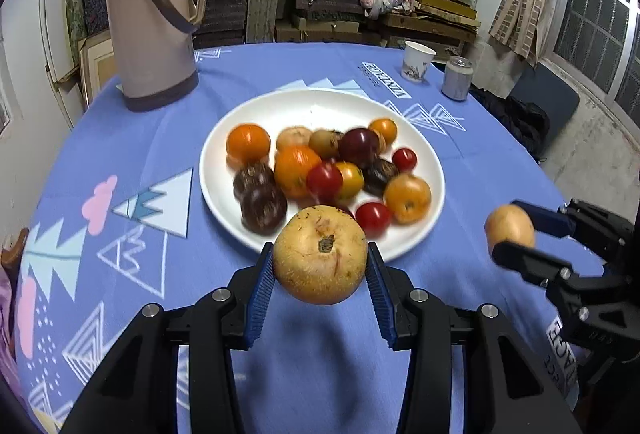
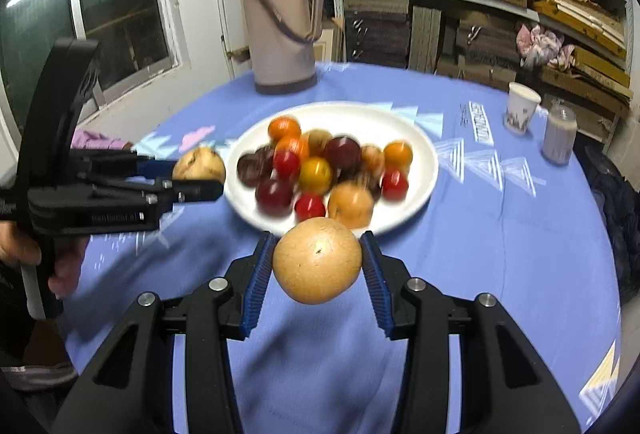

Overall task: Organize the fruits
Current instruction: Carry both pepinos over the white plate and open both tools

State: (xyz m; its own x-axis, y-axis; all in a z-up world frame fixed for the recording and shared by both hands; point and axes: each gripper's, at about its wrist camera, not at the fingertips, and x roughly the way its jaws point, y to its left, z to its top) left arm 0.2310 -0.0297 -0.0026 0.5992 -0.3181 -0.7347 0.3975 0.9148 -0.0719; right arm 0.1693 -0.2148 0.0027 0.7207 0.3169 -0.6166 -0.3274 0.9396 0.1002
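Between my left gripper's (image 1: 320,266) blue ribbed pads sits 1 large round yellow-tan pear (image 1: 320,254), clamped on both sides and held clear of the blue tablecloth (image 1: 120,161). Its skin is rough and speckled, with a dark brown calyx pit facing the camera and faint russet streaks around it.

My right gripper (image 2: 318,260) is likewise clamped on a 2nd pear (image 2: 317,260), smoother, tan-gold, finely freckled, with 1 small dark spot near its top. It also hangs above the cloth, just in front of the near rim of the white plate (image 2: 424,149). From the left wrist view the same gripper and its pear show at the right edge, beside the plate.

On the plate lies a heap of small fruits (image 1: 328,169): orange, red, yellow and dark purple rounds, touching one another; motion blur hides finer detail.

Behind the plate stands a beige thermos jug (image 1: 154,17) with a brown strap handle, upright. At the far right of the table are a white paper cup (image 1: 417,61) with a dark printed pattern and, just beside it, a pale drink can (image 1: 457,78); no label is readable on either.

Printed white lettering runs on the cloth near the cup and again at the right edge of the left view; too distorted to read for certain.
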